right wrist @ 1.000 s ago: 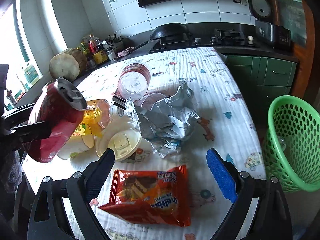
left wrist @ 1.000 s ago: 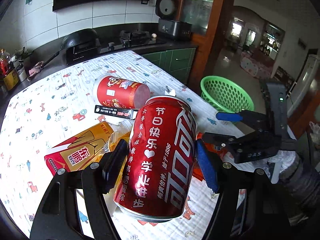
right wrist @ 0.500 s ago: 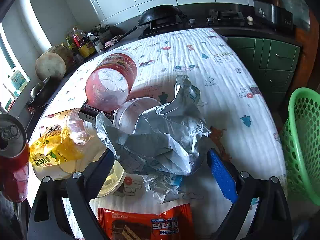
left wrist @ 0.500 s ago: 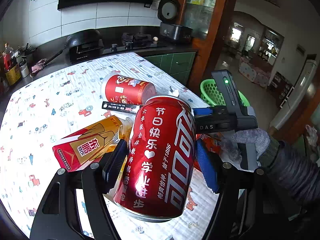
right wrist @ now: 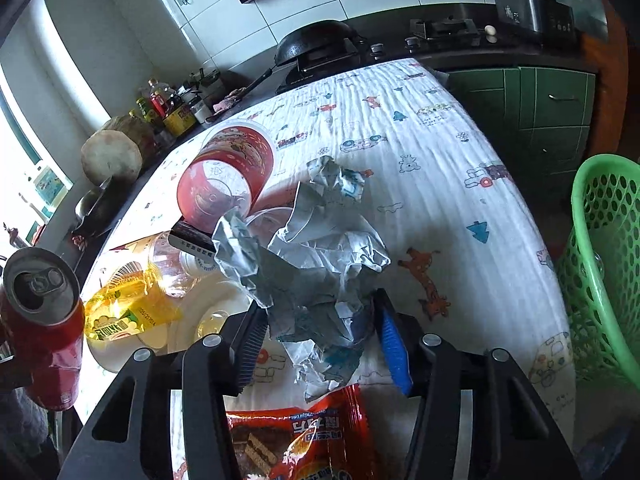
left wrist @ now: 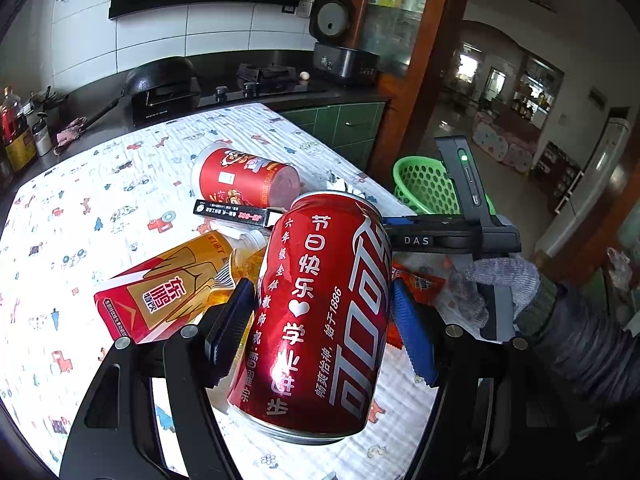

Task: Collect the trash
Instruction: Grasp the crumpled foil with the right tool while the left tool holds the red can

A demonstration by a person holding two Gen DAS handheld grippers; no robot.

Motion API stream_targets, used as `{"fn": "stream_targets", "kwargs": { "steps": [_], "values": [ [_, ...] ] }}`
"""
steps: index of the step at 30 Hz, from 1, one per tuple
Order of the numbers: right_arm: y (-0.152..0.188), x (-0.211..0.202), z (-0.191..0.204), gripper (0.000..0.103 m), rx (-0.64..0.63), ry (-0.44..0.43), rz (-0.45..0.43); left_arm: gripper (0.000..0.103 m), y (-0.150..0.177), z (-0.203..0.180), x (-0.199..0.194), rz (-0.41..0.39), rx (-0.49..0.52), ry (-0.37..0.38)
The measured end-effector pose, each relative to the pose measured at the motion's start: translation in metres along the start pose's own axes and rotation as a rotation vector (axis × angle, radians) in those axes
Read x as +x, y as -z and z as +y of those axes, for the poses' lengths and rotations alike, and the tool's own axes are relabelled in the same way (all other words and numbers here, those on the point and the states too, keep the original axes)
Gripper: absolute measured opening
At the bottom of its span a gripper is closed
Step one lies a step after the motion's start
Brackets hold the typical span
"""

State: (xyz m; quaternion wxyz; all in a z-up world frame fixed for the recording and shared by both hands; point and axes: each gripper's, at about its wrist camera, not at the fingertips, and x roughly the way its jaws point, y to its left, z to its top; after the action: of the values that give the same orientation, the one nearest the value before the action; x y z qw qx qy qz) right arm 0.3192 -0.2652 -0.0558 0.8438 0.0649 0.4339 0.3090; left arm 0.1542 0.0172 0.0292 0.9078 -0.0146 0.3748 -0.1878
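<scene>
- The right gripper point(right wrist: 320, 340) has just been closing, and now its jaws squeeze the crumpled paper point(right wrist: 316, 264) between them.
- A second ago those jaws stood wide over a red snack bag point(right wrist: 304, 436); now that bag lies below the gripper at the bottom edge of the view.
- The left gripper point(left wrist: 320, 324) holds the red can point(left wrist: 320, 312) tight between its jaws, the same as before, up above the table.
- In the left view, a gloved hand point(left wrist: 492, 284) now holds the right gripper just beside the can; a second ago it was further off.
- The table point(right wrist: 440, 184) has a white cloth with little cartoon pictures.
- On it lie a red cup point(right wrist: 232, 172) on its side, a plastic bottle point(right wrist: 172, 264) and a carton point(left wrist: 168, 292).
- A green basket point(right wrist: 600, 264) stands beside the table.
- Behind the table is a dark counter with a black pan point(right wrist: 320, 40) and a stove point(left wrist: 264, 76).
- The wall has white tiles, and bottles point(right wrist: 168, 108) stand in the corner.
</scene>
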Motion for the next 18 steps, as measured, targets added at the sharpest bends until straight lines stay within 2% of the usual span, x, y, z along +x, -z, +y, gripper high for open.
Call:
{"fn": "stream_targets", "kwargs": {
  "steps": [3,10,18],
  "values": [
    [0.001,-0.015,-0.001,0.044,-0.003,-0.001,-0.027,0.068,-0.001,-0.005,0.001,-0.002,0.011,0.007],
    [0.01,-0.028,-0.009,0.04,-0.008,0.019,-0.024,0.068,-0.005,-0.013,0.007,-0.001,0.019,0.029],
    [0.011,-0.055,-0.025,0.04,0.02,0.045,-0.096,0.068,-0.011,-0.019,0.012,0.013,0.026,0.044]
  ]
}}
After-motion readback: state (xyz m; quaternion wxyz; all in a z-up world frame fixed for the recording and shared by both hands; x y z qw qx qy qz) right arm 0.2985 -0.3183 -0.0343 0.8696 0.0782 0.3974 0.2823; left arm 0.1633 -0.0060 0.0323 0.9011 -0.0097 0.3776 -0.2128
